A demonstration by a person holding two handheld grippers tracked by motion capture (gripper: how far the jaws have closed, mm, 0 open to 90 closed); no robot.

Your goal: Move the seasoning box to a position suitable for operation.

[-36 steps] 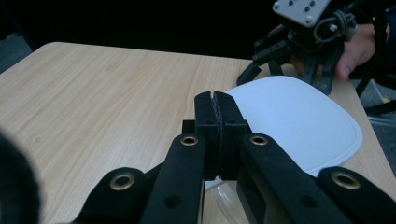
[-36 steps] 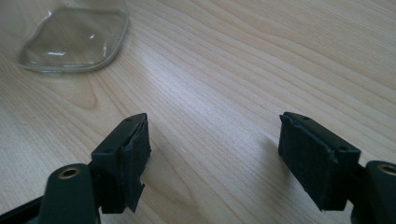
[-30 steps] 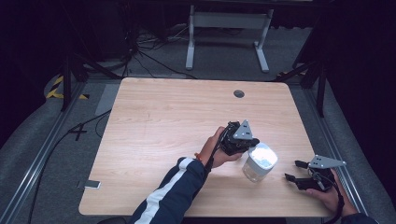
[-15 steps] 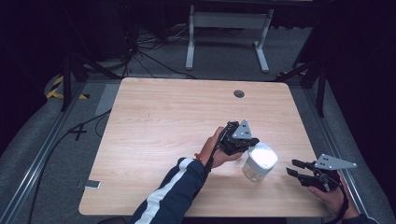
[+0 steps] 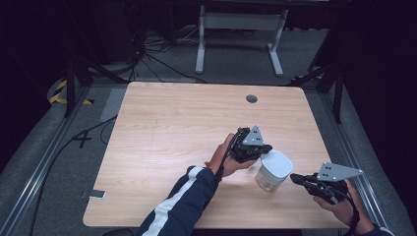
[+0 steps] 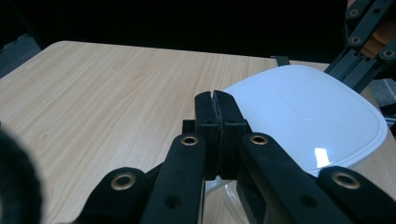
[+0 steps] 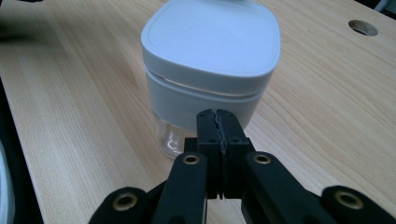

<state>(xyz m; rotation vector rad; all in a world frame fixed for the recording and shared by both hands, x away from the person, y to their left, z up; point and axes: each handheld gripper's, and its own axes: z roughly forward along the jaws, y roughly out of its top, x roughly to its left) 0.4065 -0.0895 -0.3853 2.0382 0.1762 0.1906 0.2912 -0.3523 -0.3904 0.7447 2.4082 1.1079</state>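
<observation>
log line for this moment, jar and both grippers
object: clear jar with white rounded-square lid, upright on wooden table | left hand-held gripper: shut, at lid edge | right hand-held gripper: just closed, empty, beside jar

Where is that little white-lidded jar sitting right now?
In the high view the jar stands upright on the table near its front right corner, between the left gripper and the right gripper.

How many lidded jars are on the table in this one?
1: the clear jar with a white lid stands near the table's front right edge, between the left gripper and the right gripper.
</observation>
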